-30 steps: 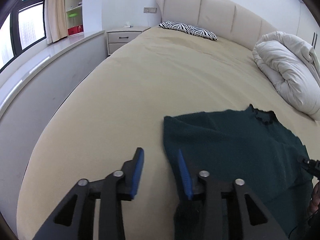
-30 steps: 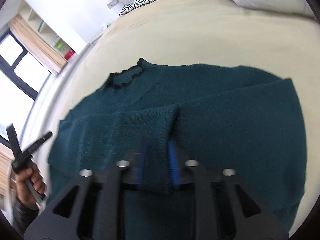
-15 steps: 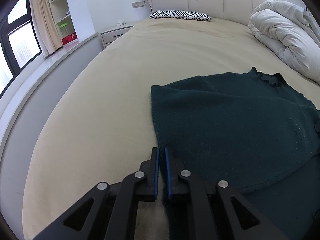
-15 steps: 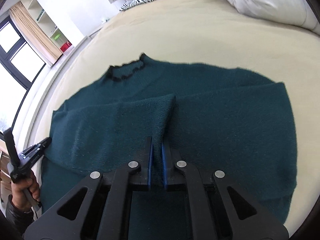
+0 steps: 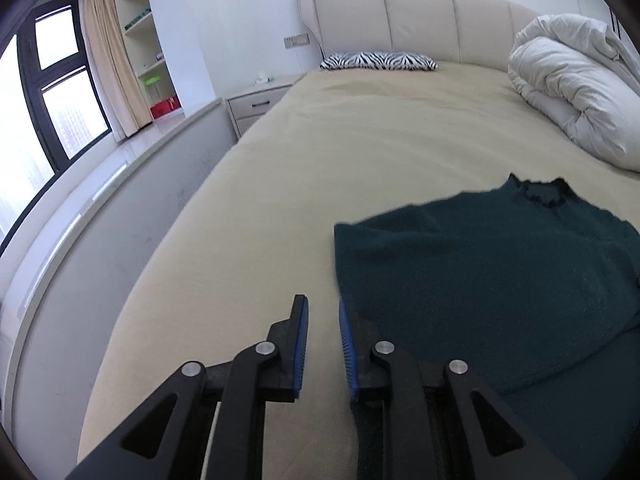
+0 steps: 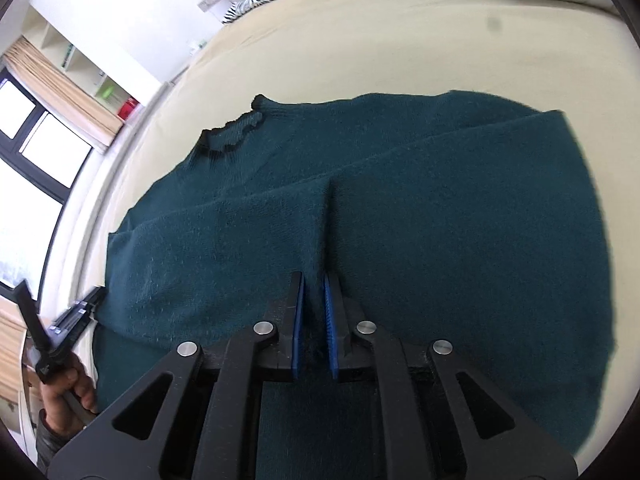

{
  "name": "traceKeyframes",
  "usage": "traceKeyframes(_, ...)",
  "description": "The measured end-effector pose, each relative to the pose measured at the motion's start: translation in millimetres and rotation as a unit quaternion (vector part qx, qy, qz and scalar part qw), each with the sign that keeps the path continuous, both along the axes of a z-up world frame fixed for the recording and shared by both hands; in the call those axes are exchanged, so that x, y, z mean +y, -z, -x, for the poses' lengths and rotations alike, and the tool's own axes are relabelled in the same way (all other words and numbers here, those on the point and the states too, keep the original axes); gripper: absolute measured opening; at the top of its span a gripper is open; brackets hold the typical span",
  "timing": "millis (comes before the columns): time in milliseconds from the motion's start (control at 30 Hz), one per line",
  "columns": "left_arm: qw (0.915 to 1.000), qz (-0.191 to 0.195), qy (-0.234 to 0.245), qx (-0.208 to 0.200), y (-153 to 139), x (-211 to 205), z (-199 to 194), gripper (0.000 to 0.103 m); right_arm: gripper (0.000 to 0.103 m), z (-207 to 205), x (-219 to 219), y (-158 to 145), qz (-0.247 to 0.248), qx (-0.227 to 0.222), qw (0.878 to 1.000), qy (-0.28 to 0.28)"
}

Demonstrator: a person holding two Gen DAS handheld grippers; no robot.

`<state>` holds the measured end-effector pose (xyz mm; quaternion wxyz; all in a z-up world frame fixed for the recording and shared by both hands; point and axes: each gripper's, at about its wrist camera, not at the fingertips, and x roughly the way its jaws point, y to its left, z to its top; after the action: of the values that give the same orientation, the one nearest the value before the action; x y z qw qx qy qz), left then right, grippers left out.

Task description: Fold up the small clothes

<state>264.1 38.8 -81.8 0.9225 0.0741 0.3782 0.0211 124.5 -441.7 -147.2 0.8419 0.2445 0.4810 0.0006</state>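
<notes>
The beige bed fills most of both my views, its padded headboard at about 12 o'clock in the left wrist view and a rolled white duvet lying on it at 2 o'clock. On the sheet lies the dark green sweater, spread flat with its frilled black neckline toward 10 o'clock in the right wrist view; in the left wrist view the same sweater takes the 3 to 5 o'clock part of the frame, with its neckline toward the duvet. A sleeve or folded flap lies across the body of the garment, and a raised ridge of knit runs from the middle of the right wrist view straight down to 6 o'clock. My right gripper has its blue-padded jaws nearly together and pinching that ridge of cloth between them. My left gripper sits at 6 o'clock in its own view, its jaws parted with bare sheet showing in the gap; its right finger is at the sweater's left edge, but I cannot tell whether it touches. In the right wrist view that left gripper shows at 8 o'clock, just beside the sweater's edge, with the hand wrapped around its handle. A zebra-striped pillow rests against the headboard, and a pale nightstand stands beside the bed at 11 o'clock.
</notes>
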Motion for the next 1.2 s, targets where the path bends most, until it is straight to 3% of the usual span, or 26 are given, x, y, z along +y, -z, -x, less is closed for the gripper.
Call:
traceKeyframes(100,0.9996,0.011,0.022,-0.014,-14.4,-13.6,-11.7,0.022,0.015,12.2,2.6,-23.8,0.05,-0.019,0.998,0.02)
traceKeyframes(233,0.9989,0.023,0.036,0.018,6.0,-33.8,-48.2,0.025,0.015,5.8,7.6,-46.7,0.03,-0.061,0.998,0.016)
traceKeyframes(333,0.9975,0.031,0.017,0.06,35.0,-33.9,-73.0,0.025,0.017,-15.9,19.5,-40.2,0.0,-0.07,0.998,-0.011)
traceKeyframes(367,0.9972,0.028,0.01,0.069,45.7,-30.5,-76.9,0.029,0.023,-22.5,21.6,-35.0,-0.011,-0.071,0.997,-0.018)
traceKeyframes(400,0.9964,0.048,0.01,0.068,52.7,-23.0,-77.8,0.03,0.029,-27.0,22.2,-30.0,-0.015,-0.065,0.998,-0.017)
traceKeyframes(467,0.9941,0.088,0.01,0.062,53.2,-10.5,-75.6,0.031,0.03,-36.3,18.2,-10.4,-0.018,-0.039,0.999,-0.005)
traceKeyframes(633,0.9884,0.13,0.026,0.074,52.7,3.7,-77.6,0.031,0.025,-21.3,-25.4,20.0,-0.162,-0.091,0.982,0.026)
traceKeyframes(700,0.9836,0.161,0.022,0.08,49.3,14.0,-73.5,0.031,0.028,-7.8,-42.5,23.8,-0.192,-0.097,0.975,0.055)
traceKeyframes(733,0.9809,0.175,0.016,0.083,47.2,23.1,-71.6,0.032,0.027,0.6,-48.2,22.9,-0.181,-0.093,0.976,0.074)
traceKeyframes(767,0.9801,0.177,0.001,0.09,45.5,28.0,-65.9,0.041,0.028,11.1,-53.9,20.3,-0.172,-0.094,0.977,0.088)
traceKeyframes(867,0.9746,0.206,-0.009,0.088,35.5,48.7,-38.5,0.041,0.029,47.8,-68.4,10.9,-0.164,-0.094,0.975,0.117)
traceKeyframes(1100,0.9739,0.218,-0.006,0.063,1.4,77.0,64.3,0.049,0.052,162.0,-61.5,-31.6,-0.127,-0.126,0.977,0.119)
traceKeyframes(1200,0.9728,0.224,0.013,0.06,-9.1,78.0,116.1,0.06,0.06,210.5,-46.0,-41.4,-0.11,-0.123,0.98,0.108)
